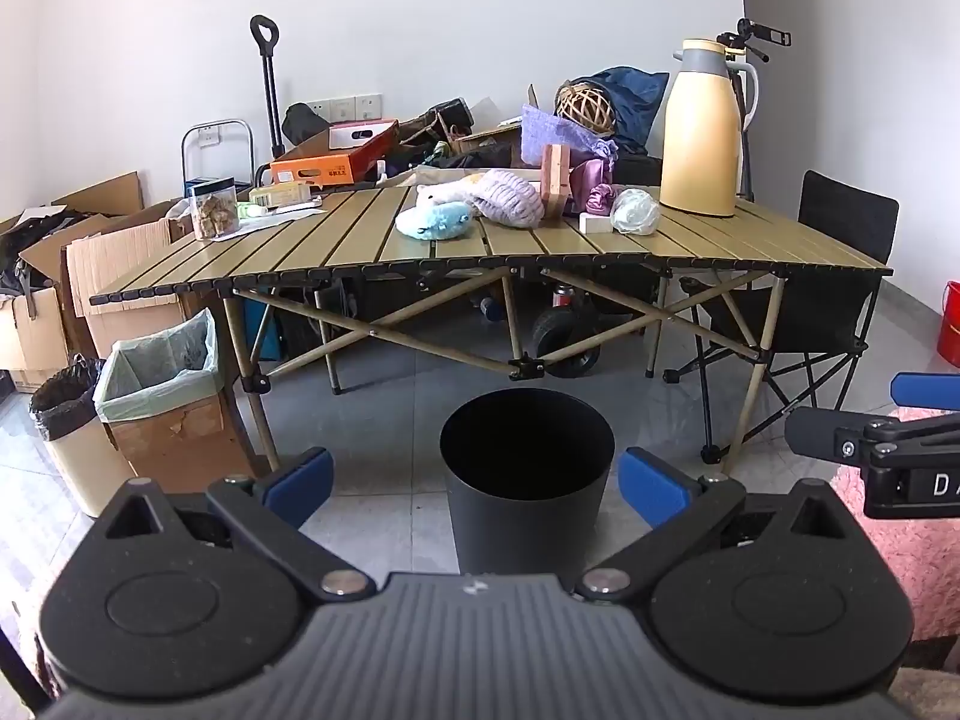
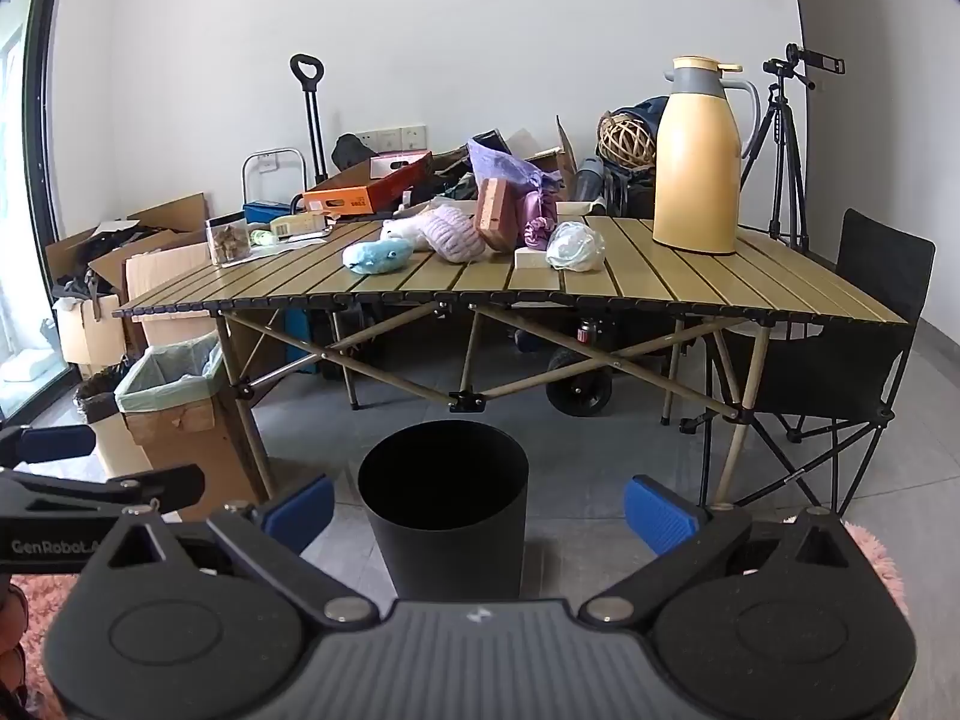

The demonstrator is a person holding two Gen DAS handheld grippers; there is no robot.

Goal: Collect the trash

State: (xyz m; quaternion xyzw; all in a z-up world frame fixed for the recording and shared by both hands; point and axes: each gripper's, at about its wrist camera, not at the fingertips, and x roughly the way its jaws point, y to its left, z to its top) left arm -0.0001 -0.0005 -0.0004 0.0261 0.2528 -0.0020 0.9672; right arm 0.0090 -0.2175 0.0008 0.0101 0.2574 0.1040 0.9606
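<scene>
A black round bin stands on the floor in front of the slatted folding table; it also shows in the right wrist view. On the table lies a crumpled white plastic wad beside a small white block. My left gripper is open and empty, low above the bin. My right gripper is open and empty, also near the bin. The right gripper shows at the right edge of the left wrist view.
The table also holds a yellow thermos jug, plush toys, a purple knit item and a clear jar. A lined cardboard bin and a cream bin stand left. A black folding chair stands right.
</scene>
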